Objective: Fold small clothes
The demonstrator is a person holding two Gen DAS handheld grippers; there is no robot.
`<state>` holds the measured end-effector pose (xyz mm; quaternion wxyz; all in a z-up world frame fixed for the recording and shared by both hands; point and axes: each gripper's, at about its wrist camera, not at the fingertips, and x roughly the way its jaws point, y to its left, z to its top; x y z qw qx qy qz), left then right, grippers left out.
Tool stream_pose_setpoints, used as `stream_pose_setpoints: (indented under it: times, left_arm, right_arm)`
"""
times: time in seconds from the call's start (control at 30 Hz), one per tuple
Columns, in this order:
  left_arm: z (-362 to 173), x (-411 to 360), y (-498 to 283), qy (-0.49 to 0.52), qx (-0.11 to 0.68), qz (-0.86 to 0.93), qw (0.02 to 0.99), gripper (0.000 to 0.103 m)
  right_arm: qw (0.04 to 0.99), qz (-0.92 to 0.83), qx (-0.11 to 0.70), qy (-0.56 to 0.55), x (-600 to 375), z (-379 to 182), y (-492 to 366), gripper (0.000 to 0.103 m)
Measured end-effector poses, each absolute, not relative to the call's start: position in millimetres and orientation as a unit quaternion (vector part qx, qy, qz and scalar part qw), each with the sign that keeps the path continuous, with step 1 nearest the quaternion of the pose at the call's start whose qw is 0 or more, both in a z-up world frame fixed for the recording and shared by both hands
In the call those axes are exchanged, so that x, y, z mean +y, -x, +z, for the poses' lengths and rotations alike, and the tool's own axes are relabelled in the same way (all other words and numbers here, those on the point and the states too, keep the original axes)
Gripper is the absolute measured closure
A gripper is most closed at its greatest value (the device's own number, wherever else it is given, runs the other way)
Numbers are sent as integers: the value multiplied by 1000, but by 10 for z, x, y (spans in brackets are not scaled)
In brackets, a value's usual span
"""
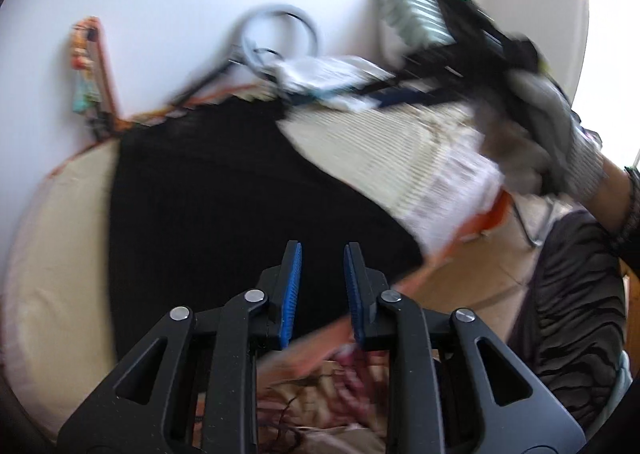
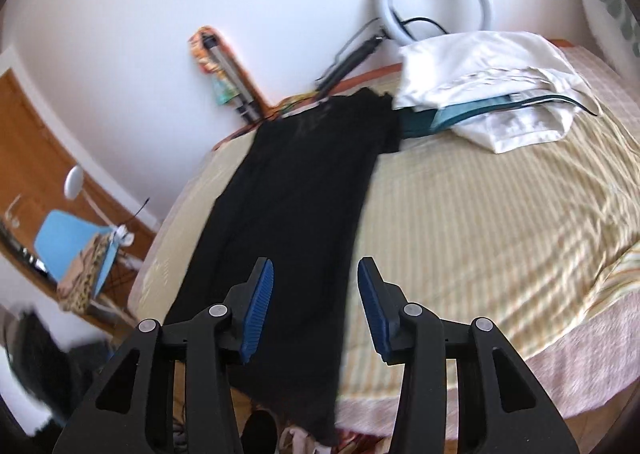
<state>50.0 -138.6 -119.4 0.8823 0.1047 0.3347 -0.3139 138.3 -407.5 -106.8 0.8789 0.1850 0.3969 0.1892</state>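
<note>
Blue-padded left gripper point(image 1: 320, 290) and right gripper point(image 2: 316, 308) both hang released, nothing between their pads, above the black garment point(image 2: 296, 206), which lies stretched toward twelve o'clock across the striped bed point(image 2: 500, 222), apparently spread flat for folding.

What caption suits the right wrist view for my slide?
Open right tool above a black garment spread on the striped bed.
</note>
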Motion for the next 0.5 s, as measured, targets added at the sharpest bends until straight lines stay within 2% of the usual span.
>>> stream_pose_setpoints:
  times: [0.07,0.23,0.3,0.5]
  left_arm:
    - [-1329,-1663,-435,-124,334,-334,873,60]
    - [-1591,-2170,-281,-214,312,-354,855,56]
    - [-1695,-2300,-235,-250,302,-358,847,44]
    - [-1905,-2477,-290,-307,284,-326,848,42]
  right_arm:
    - [879,179,400,-186,-4183,-1118,-1497,60]
    - [870,176,411,-208,-4392,-1255,-1660,60]
    - [863,178,416,-223,-4466,-1306,-1741,60]
    - [850,183,421,-259,-4543,-1381,-2058,60]
